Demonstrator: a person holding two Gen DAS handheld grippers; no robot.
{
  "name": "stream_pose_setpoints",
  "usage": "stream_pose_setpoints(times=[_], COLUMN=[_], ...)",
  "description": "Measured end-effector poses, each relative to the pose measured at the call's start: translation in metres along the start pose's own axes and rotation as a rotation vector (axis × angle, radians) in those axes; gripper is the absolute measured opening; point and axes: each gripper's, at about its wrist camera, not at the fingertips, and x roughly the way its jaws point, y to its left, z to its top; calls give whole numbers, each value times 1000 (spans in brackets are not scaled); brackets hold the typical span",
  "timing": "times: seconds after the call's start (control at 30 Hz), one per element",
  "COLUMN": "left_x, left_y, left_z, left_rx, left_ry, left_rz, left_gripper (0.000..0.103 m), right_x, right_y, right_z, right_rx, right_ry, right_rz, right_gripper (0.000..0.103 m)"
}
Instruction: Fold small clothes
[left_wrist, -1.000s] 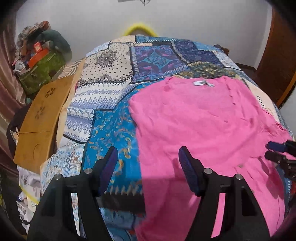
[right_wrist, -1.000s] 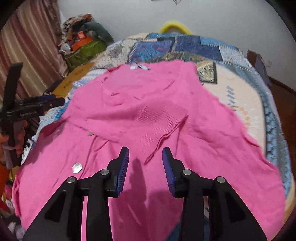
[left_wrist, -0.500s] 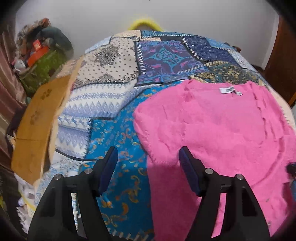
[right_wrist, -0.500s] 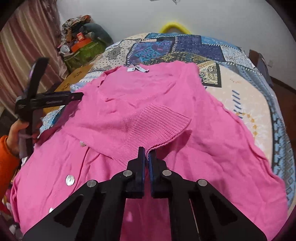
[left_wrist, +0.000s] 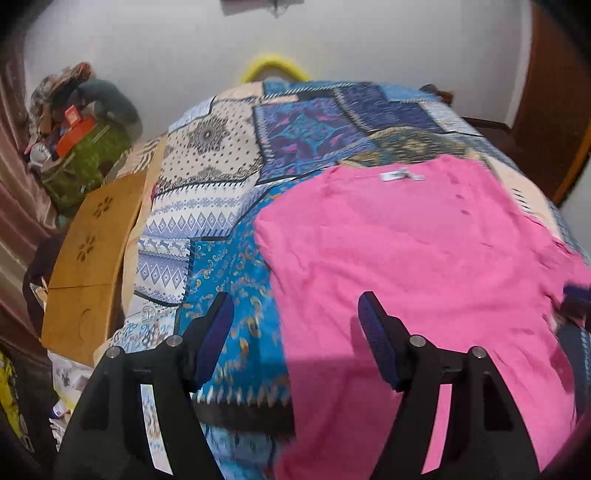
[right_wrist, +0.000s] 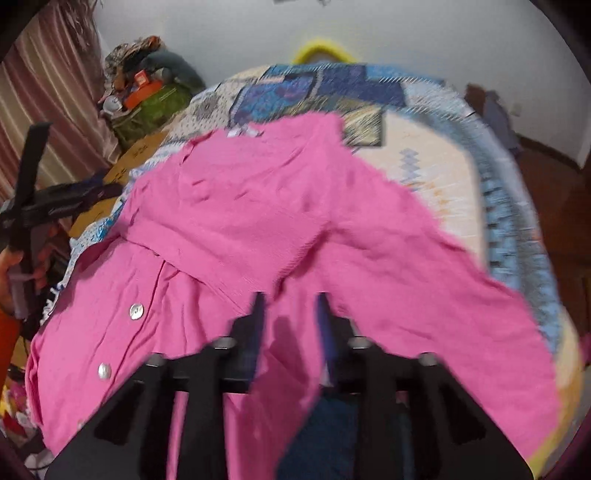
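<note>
Left wrist view: my left tongs (left_wrist: 295, 332) are gaping wide, gripping nothing, hovering over the pink cardigan (left_wrist: 424, 251) lying on the bed's patchwork bedspread (left_wrist: 221, 177). Right wrist view: my right tongs (right_wrist: 290, 310) are standing apart with a cardigan fold draping between them.

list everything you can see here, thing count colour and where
cardigan: 1, pink, spread on the bed, one sleeve folded across its front
buttons: 2 clear, pearly, along the cardigan's front edge
bedspread: 1, blue and cream patchwork, covering the bed
board: 1, tan wood, beside the bed
green bag: 1, piled with clutter, by the curtain
yellow hoop: 1, behind the bed
left gripper: 1, black, open, over the cardigan's edge
right gripper: 1, black, open, above the cardigan, blurred
</note>
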Motion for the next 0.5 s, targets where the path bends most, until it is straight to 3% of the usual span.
stream_pose_setpoints(times=[0.07, 0.27, 0.5], left_x=[-18, -45, -49], left_y=[-5, -17, -29], left_z=[-8, -36, -62], left_rx=[-6, -53, -56], left_ry=[-11, -9, 14], left_rz=[-31, -97, -88], left_gripper=[70, 77, 77], right_x=[-24, -77, -89], right_y=[-11, -59, -125], right_z=[-6, -32, -71], right_rx=[4, 93, 202], right_ry=[-44, -101, -42], right_rz=[-41, -181, -340], right_gripper=[43, 45, 45])
